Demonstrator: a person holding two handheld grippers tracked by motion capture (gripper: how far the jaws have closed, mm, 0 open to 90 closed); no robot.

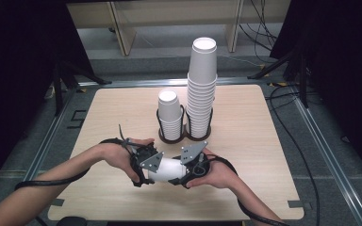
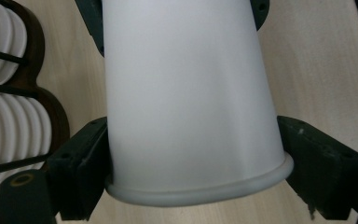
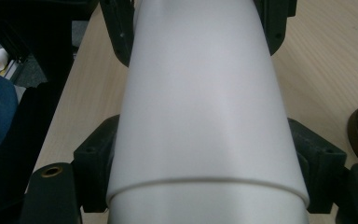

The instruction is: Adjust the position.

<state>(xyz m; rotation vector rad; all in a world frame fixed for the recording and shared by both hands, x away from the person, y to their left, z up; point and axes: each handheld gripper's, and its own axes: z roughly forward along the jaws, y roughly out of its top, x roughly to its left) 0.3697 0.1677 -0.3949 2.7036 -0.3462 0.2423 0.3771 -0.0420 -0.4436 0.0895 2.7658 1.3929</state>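
A white paper cup [image 1: 169,169] lies on its side above the table's front middle, held from both ends. My left gripper [image 1: 148,172] is shut on its rim end; in the left gripper view the black jaws press either side of the cup [image 2: 191,107] just above the rolled rim. My right gripper [image 1: 187,172] is shut on the other end. In the right gripper view the jaws flank the cup [image 3: 200,93], and a step line crosses its wall close to the camera. Whether it is one cup or nested cups I cannot tell.
A dark two-ring holder [image 1: 184,136] stands mid-table with a short cup stack [image 1: 169,113] and a tall cup stack [image 1: 201,89]. The wooden table [image 1: 264,141] has bare room left and right. Cables trail from both grippers and lie on the floor beyond.
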